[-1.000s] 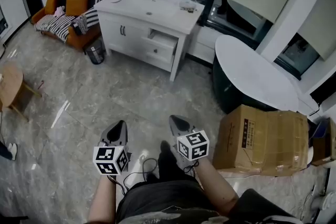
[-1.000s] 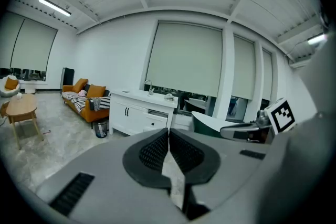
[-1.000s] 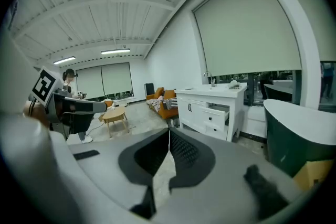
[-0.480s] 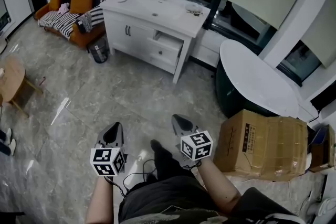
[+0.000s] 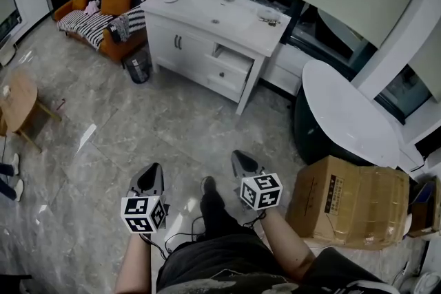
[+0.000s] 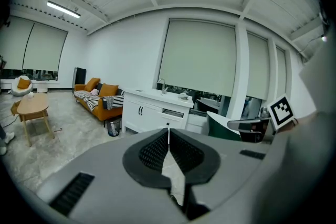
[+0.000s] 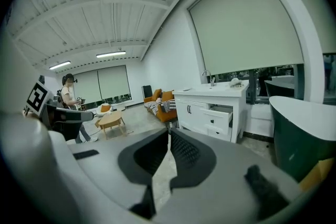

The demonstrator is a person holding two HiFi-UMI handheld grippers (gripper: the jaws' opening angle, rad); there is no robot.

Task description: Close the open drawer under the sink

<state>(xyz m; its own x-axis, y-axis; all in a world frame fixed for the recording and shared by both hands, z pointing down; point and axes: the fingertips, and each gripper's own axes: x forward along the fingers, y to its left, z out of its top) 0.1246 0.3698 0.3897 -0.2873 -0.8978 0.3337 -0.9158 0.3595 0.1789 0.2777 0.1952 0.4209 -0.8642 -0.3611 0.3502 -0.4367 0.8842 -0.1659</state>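
My left tool (image 5: pixel 151 170) and right tool (image 5: pixel 239 156) are both clenched on nothing, and the open drawer (image 5: pixel 233 58) is well ahead of me across the floor (image 5: pixel 138 127).

I hold the tools low, side by side and apart, pointing toward the white sink cabinet (image 5: pixel 180 45) by the window wall. In each tool's own view the dark pads meet along one thin seam. As I face the cabinet, the drawer is the upper one on its right half, just under the top and right of the two doors, and it stands pulled out past the cabinet face. The drawer below it looks shut, though it is too small from here to be sure. An orange sofa (image 5: pixel 103 18) and a dark bin (image 5: pixel 139 69) sit left of the cabinet. A cardboard box (image 5: pixel 348 200) lies near my right tool.
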